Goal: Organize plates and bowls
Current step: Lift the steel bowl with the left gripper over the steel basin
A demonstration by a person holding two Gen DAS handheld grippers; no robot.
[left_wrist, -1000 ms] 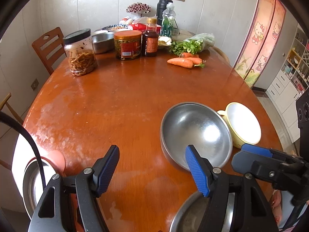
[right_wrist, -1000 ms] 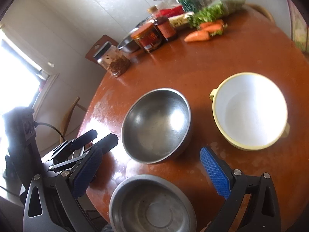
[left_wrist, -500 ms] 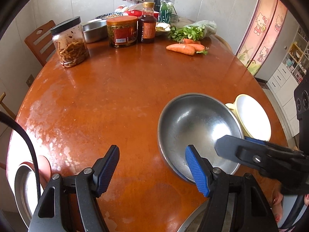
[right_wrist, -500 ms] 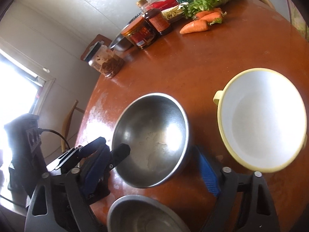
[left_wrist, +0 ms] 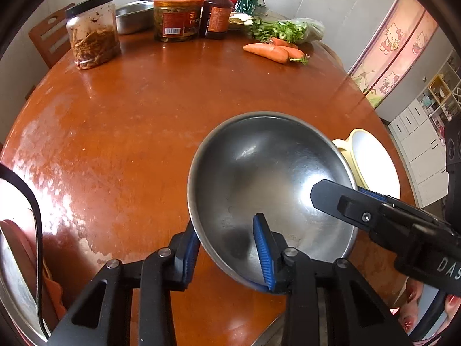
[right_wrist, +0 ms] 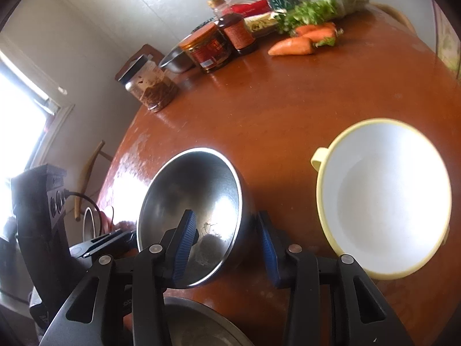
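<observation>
A large steel bowl (left_wrist: 268, 173) sits tilted on the round wooden table (left_wrist: 129, 115). My left gripper (left_wrist: 226, 230) is shut on its near-left rim, one blue pad inside and one outside, the jaws still closing a little. My right gripper (right_wrist: 224, 216) straddles the bowl's (right_wrist: 201, 199) opposite wall. Its jaws are closing with the wall between them, and the inner pad stands off the metal. A white bowl with a yellow rim (right_wrist: 383, 201) stands just to the right. A second steel bowl (right_wrist: 201, 325) lies at the table's near edge, under my right gripper.
Along the far edge stand a glass jar (left_wrist: 93, 31), an orange-lidded jar (left_wrist: 177, 18), a dark bottle (left_wrist: 217, 11), a steel basin (left_wrist: 132, 17), carrots (left_wrist: 268, 50) and greens (left_wrist: 288, 30). Another steel dish (left_wrist: 14, 274) sits off the table, lower left. A wooden chair (left_wrist: 47, 37) stands behind.
Both grippers came down onto the large steel bowl. The left jaws shut on its near rim, the right jaws narrowed around the other side, and the bowl now sits tilted.
</observation>
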